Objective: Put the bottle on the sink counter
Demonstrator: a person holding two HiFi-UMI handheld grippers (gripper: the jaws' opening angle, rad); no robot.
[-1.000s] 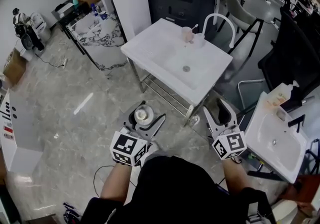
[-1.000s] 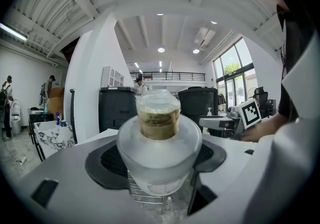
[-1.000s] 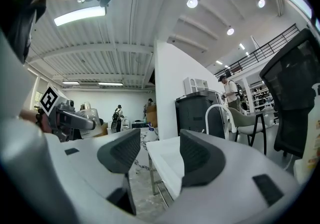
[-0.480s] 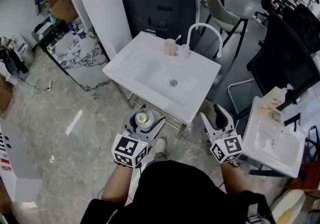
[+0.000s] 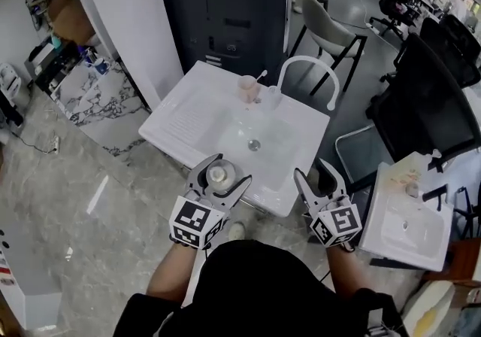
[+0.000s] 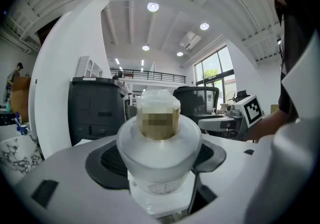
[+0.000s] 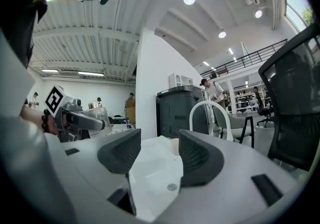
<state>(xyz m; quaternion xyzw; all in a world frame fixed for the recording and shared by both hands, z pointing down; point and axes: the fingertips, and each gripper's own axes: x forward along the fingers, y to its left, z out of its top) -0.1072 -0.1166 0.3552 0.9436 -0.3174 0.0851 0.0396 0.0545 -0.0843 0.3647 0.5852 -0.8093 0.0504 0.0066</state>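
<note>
A clear plastic bottle with a pale cap [image 5: 219, 174] stands upright between the jaws of my left gripper [image 5: 219, 176], which is shut on it; up close the bottle [image 6: 159, 154] fills the left gripper view. The gripper holds it over the front edge of the white sink counter [image 5: 184, 123], left of the basin drain [image 5: 254, 145]. My right gripper [image 5: 314, 174] is open with nothing between its fingers, at the counter's front right corner. Through its jaws the basin and drain [image 7: 171, 187] show.
A curved white faucet [image 5: 305, 71] and a pinkish cup [image 5: 248, 89] stand at the counter's back. A dark cabinet [image 5: 225, 12] rises behind, chairs [image 5: 331, 27] to the right. A second small white sink [image 5: 406, 219] sits at right. Marbled floor lies at left.
I have moved forward toward the sink. Both grippers now reach the counter's front edge, the left one still holding the bottle, where before they hung over the floor.
</note>
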